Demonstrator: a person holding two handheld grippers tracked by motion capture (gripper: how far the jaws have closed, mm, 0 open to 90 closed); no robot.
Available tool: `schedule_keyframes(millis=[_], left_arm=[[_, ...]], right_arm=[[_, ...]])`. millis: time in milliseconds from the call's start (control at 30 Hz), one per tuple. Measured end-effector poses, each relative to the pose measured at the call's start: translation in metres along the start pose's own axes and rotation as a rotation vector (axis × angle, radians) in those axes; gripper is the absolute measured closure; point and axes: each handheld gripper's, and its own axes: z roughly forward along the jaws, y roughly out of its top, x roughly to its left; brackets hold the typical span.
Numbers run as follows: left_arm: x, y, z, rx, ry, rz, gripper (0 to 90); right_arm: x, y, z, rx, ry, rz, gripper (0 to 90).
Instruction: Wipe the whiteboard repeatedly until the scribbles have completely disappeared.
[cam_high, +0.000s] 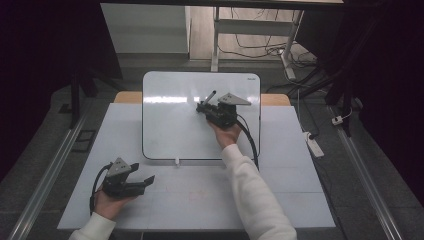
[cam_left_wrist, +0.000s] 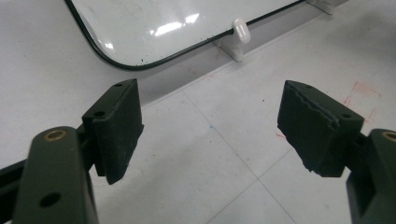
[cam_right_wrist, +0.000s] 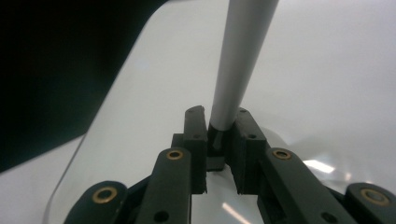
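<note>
A lab or test room, by the look of it — a white table (cam_high: 300, 200) with a whiteboard (cam_high: 170, 130) on it stands on grey carpet between metal floor rails (cam_high: 47, 170). Loose cables (cam_high: 260, 50) and a power strip (cam_high: 316, 145) lie on the floor — dark curtains hang at both sides.

Left tongs (cam_high: 141, 181) low, jaws spread; right tongs (cam_high: 205, 108) extended forward, jaws clamped.
</note>
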Motion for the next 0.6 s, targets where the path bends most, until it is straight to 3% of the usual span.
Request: schedule_keyframes(millis=[33, 67, 133, 167, 200, 300, 333, 467, 533, 600], left_arm=[[0.0, 0.0, 0.0, 0.002, -0.001, 0.0, 23.5], [0.0, 0.0, 0.0, 0.002, 0.002, -0.002, 23.4], [0.0, -0.001, -0.001, -0.004, 0.002, -0.007, 23.4], [0.0, -0.001, -0.002, -0.007, 0.002, -0.008, 23.5], [-0.001, -0.001, -0.002, -0.008, 0.0, -0.008, 23.5], [-0.001, -0.001, -0.001, -0.008, -0.001, -0.004, 23.5], [-0.001, 0.0, 0.0, -0.005, -0.001, -0.003, 23.5], [0.0, 0.0, 0.001, -0.001, -0.003, -0.005, 23.5], [-0.001, 0.0, 0.0, -0.003, 0.0, -0.004, 23.5], [-0.001, -0.001, -0.001, -0.008, 0.0, -0.004, 23.5]], right_arm=[[0.006, -0.005, 0.003, 0.02, 0.025, -0.017, 78.1], [0.013, -0.007, 0.005, 0.038, 0.02, -0.072, 78.2], [0.01, -0.006, 0.004, 0.035, 0.019, -0.065, 78.2], [-0.002, 0.0, -0.003, -0.009, -0.024, -0.016, 78.2], [-0.002, 0.0, -0.003, -0.009, -0.024, -0.016, 78.2], [-0.02, 0.008, -0.012, -0.064, -0.066, 0.063, 78.1], [-0.02, 0.008, -0.013, -0.066, -0.067, 0.062, 78.1], [-0.001, -0.001, -0.003, 0.009, -0.006, -0.019, 78.2], [0.0, 0.0, -0.003, 0.022, 0.0, -0.035, 78.1], [-0.008, 0.006, -0.007, -0.012, -0.045, -0.025, 78.2]])
